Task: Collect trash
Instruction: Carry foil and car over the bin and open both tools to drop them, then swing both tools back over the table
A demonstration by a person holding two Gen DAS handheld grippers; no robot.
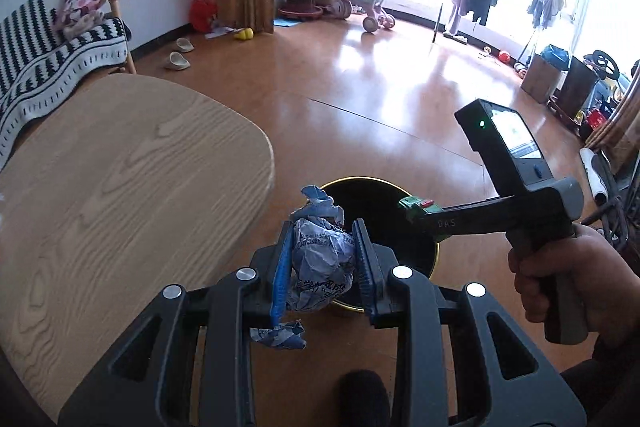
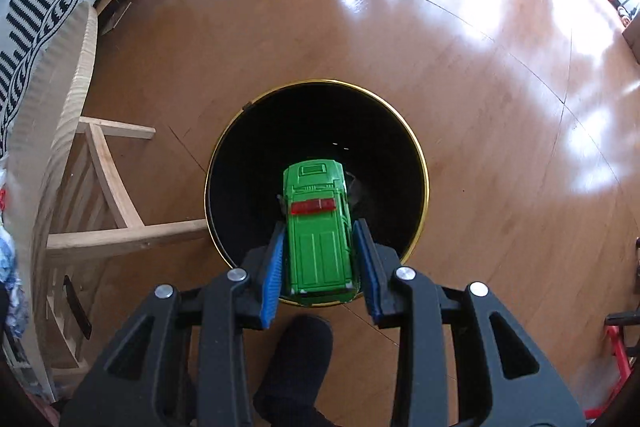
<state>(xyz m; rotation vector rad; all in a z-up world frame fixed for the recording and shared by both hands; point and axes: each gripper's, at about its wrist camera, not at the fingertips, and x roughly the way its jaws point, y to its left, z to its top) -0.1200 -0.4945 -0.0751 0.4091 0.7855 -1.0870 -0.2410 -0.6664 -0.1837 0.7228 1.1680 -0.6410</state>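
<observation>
My left gripper [image 1: 323, 231] is shut on a crumpled blue-and-white paper wrapper [image 1: 322, 259] and holds it at the near rim of a round black bin with a gold rim [image 1: 434, 259] on the floor. My right gripper [image 2: 320, 227] is shut on a green toy car with a red roof light [image 2: 318, 227], held directly above the bin's opening [image 2: 320, 83]. In the left wrist view the right gripper [image 1: 416, 213] reaches in from the right over the bin with the car [image 1: 418, 207] at its tip. The bin's inside is dark.
A light wooden table [image 1: 120, 187] stands left of the bin, its legs [image 2: 116, 187] close to the bin. A bench with a striped blanket [image 1: 48, 55] is by the wall. Slippers [image 1: 178, 61], a tricycle [image 1: 368, 7], plants and boxes [image 1: 540, 77] lie farther off on the wooden floor.
</observation>
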